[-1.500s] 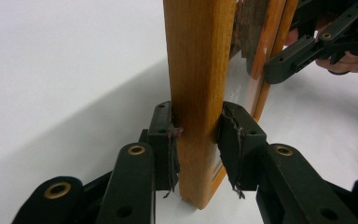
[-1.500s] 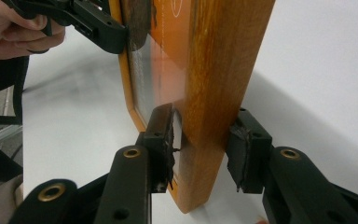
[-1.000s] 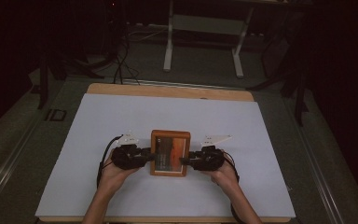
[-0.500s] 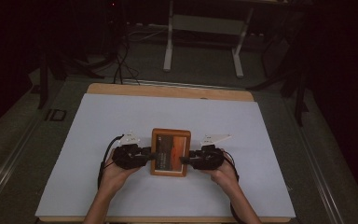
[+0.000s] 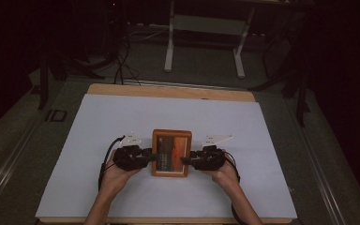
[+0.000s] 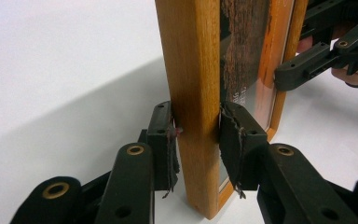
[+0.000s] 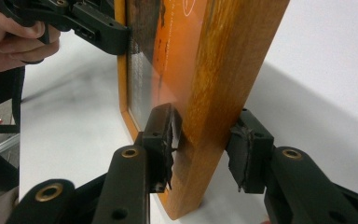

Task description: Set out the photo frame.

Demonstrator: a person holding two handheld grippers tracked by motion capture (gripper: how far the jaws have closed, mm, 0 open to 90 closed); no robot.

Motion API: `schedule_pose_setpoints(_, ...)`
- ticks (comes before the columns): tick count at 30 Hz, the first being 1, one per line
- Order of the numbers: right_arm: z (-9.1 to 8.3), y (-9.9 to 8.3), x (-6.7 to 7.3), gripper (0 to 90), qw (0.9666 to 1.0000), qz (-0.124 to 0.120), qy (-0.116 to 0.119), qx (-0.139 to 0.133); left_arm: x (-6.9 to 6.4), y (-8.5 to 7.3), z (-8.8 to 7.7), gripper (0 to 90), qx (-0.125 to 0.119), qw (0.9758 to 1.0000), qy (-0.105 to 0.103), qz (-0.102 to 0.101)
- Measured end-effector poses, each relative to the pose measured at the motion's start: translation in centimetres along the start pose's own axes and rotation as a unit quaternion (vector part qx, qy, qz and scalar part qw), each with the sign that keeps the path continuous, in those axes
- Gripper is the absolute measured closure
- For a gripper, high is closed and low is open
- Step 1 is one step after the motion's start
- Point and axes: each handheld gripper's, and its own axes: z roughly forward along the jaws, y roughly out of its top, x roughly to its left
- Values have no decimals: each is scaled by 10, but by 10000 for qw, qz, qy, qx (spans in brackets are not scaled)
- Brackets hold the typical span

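High view: a person's two forearms are entering from six o'clock, each hand holding a gripper against one side of a wooden picture frame (image 5: 171, 153) that is lying a little toward six o'clock from the centre of the white table cover (image 5: 122, 117).

At nine o'clock of the frame, the left gripper (image 5: 151, 156) is clamping the frame's left rail; in the left gripper view its pads (image 6: 235, 140) are pressing on both faces of the wood, jaws drawn narrow around the rail, with the frame (image 6: 200, 93) rising between them.

At the centre, the frame is showing an orange-and-brown print under glass, its long sides running from twelve to six o'clock.

At three o'clock, the right gripper (image 5: 188, 160) is meeting the right rail; in the right gripper view one pad (image 7: 164, 135) is touching the glazed face and the other (image 7: 247, 149) is sitting against the back edge of the frame (image 7: 223, 84), so it appears to be gripping too, though less tightly.

Step in hand, as judged: a two-sided grasp is being secured before the frame is lifted or stood up. The next move is calling for both grippers to rise together, holding equal pressure so the frame is not twisting or slipping.
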Motion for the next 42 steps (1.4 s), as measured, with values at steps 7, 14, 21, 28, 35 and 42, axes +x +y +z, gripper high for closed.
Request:
schedule_pose_setpoints(7, 0, 0, -1, 621, 10000, 32, 16, -41, -1, -1, 0, 666, 13, 10000, -6, -19)
schedule_pose_setpoints(14, -1, -1, -1, 622, 9999, 41, 29, -90, 0, -2, 1, 666, 6, 10000, -47, -21)
schedule_pose_setpoints(21, -2, -4, 0, 587, 10000, -28, -25, -42, 5, -5, 1, 656, -88, 9998, -175, -90)
schedule_pose_setpoints(28, -6, -5, -1, 517, 10000, -27, 36, -77, 9, -8, -1, 591, -149, 9995, -241, -157)
schedule_pose_setpoints(35, -16, -4, -1, 478, 9999, -68, 23, -144, 12, -8, -11, 555, -303, 9991, -214, -213)
schedule_pose_setpoints(42, -43, -4, -12, 431, 9989, 122, -182, -417, 24, -7, -32, 507, -600, 9975, 47, -373)
